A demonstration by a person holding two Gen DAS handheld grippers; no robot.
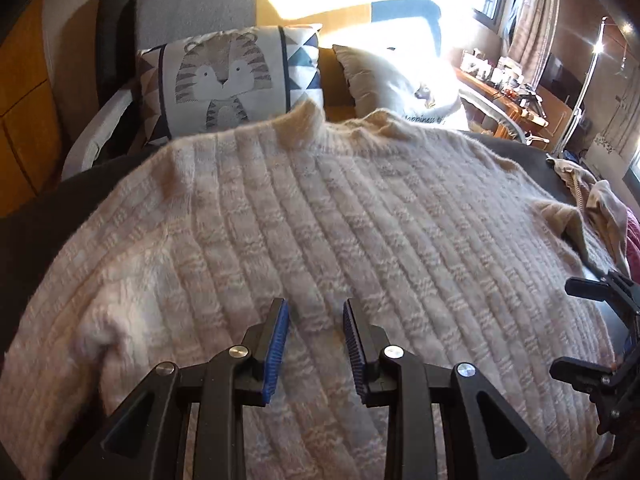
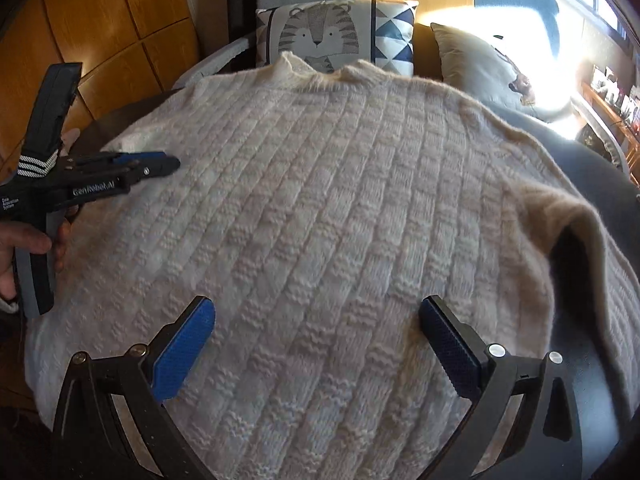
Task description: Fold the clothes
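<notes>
Cream knit sweater (image 1: 320,220) spread flat on dark bench (image 1: 48,216), filling space ahead of both grippers. Left gripper (image 1: 316,312) narrowly parted, nothing pinched. Right gripper (image 2: 316,312) spread wide, empty. Sweater's near hem cut off below; right sleeve (image 2: 560,216) folded over.

Sweater (image 2: 328,216): cream knit cloth, fuzzy and matt, ribbed lengthwise with bands of raised zigzag stitch; nap hairier along the collar at 12 o'clock.
Left gripper (image 1: 316,340): matt black plastic arms, ridged blue pads (image 1: 276,344) of rubbery look, bright polished metal pivot pins.
Right gripper (image 2: 318,344): the same black plastic and metal pins; its blue pads (image 2: 184,352) finely textured.
Tiger cushion (image 1: 230,80): woven printed cloth, smooth and matt, at 11 o'clock in the left view.
Plain cushion (image 1: 384,80): pale cloth, faintly sheened in sunlight.
Wall panels (image 2: 120,32): orange-brown wood, smooth and semi-gloss, at 10 o'clock in the right view.
Chair back (image 1: 196,0): grey nubby fabric.
</notes>
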